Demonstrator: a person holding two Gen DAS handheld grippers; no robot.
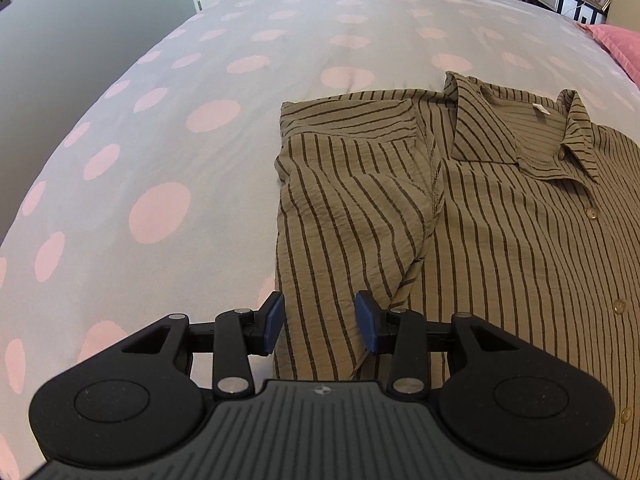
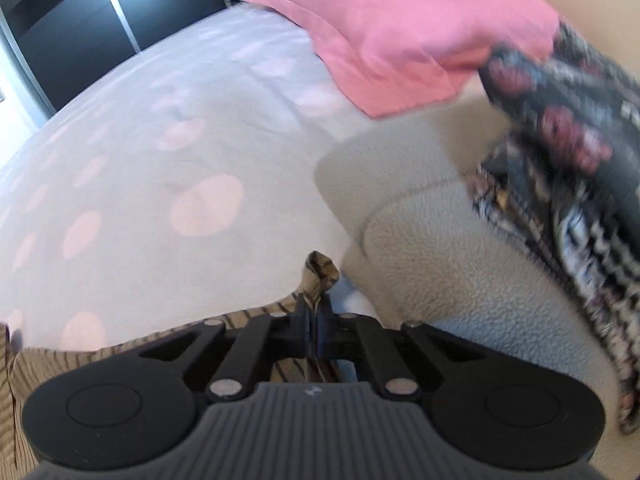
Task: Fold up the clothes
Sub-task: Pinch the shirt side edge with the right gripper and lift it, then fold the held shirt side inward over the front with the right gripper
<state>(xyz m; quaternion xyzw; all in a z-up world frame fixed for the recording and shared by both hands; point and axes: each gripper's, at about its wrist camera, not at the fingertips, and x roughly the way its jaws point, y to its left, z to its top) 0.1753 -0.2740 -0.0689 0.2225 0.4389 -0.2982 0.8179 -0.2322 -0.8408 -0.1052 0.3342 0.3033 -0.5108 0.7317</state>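
Blue-padded jaws of the left gripper (image 1: 320, 322) stood spread at the lower centre of its view, straddling the striped shirt's (image 1: 460, 216) edge without pressing it. The right gripper (image 2: 316, 330) had its jaws pinched tight on a tan fold of that shirt. Beyond lay the polka-dot bed (image 1: 208, 92), then a pink pillow (image 2: 400, 36) at upper right.

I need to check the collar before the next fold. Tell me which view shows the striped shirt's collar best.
The left wrist view: the collar lies open and sharp on the striped shirt. The right wrist view shows no collar, only a blurred pinch of that shirt's fabric in the shut right gripper.
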